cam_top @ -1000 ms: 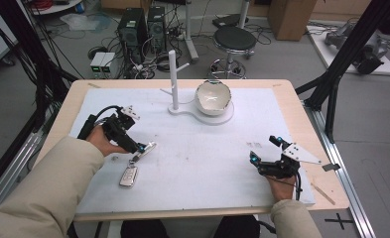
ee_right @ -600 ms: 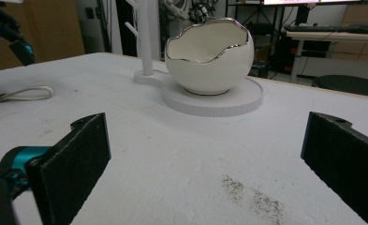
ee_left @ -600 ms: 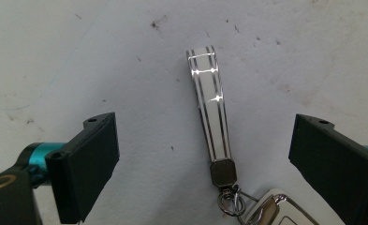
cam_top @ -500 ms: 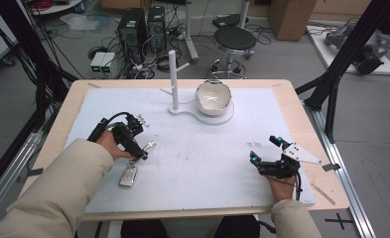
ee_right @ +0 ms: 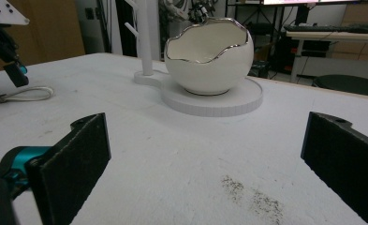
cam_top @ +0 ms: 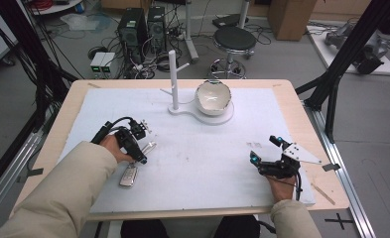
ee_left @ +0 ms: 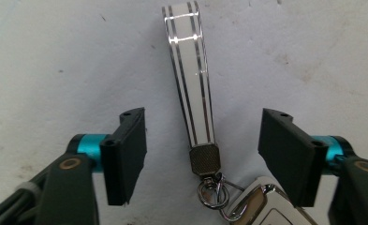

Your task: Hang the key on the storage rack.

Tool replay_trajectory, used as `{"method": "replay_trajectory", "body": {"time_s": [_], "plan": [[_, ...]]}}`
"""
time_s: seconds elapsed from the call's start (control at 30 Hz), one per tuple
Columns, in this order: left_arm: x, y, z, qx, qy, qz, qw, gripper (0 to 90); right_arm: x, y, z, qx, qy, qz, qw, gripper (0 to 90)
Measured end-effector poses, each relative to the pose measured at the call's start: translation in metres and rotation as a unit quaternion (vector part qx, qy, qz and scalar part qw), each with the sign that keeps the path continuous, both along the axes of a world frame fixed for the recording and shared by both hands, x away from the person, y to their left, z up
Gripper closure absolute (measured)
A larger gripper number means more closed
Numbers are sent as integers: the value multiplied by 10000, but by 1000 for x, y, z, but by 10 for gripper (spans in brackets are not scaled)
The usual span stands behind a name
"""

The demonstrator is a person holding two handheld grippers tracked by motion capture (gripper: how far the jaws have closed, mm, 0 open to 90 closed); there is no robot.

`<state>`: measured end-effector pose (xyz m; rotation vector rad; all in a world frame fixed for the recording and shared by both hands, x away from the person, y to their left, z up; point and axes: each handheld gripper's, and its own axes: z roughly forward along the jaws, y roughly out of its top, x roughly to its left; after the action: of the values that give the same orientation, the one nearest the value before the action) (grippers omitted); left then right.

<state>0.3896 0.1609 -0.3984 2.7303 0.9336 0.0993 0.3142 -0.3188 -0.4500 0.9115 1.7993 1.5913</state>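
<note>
Closing in on the key strap with the left tongs [ee_left: 202,159], grab not made yet

Left tongs' jaws have just been closing, and the glossy white strap [ee_left: 189,79] with thin dark stripes sits between them, clear of both pads. It lies flat on the white worktop [cam_top: 197,168], joined by a knurled metal clasp [ee_left: 204,159] and split ring to a shiny chrome-edged key fob [cam_top: 128,175] near the front left. Next move, I'd guess: squeeze onto the strap just above the clasp, then lift. Right tongs [cam_top: 264,150] rest wide open and empty, facing the eggshell-shaped white bowl [ee_right: 209,56] on its round base by the peg stand [cam_top: 173,79].
</note>
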Motion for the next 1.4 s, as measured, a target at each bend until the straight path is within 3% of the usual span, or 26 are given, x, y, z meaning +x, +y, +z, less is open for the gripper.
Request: {"method": "replay_trajectory", "body": {"time_s": [0.47, 0.67, 0.8, 1.07, 1.13, 1.27, 1.4], "plan": [[2, -3, -3, 69, 242, 212, 9995, 557, 0, 0, 0, 35, 1, -18, 10000, 7], [2, -2, -3, 161, 222, 216, 9994, 628, 0, 0, 0, 34, -2, -23, 10000, 7], [2, -3, -4, 185, 228, 251, 9993, 732, 0, 0, 0, 25, -7, -27, 10000, 7], [1, -4, -3, 287, 171, 199, 9992, 740, 0, 0, 0, 27, 1, -26, 10000, 7], [0, -4, -3, 247, 154, 195, 9994, 741, 0, 0, 0, 6, -3, -22, 10000, 7], [0, -1, 1, 86, -65, 45, 9999, 742, 0, 0, 0, 2, -2, -19, 10000, 7], [0, 3, 8, -373, -224, -42, 9990, 742, 0, 0, 0, 4, -7, -33, 10000, 7]]}}
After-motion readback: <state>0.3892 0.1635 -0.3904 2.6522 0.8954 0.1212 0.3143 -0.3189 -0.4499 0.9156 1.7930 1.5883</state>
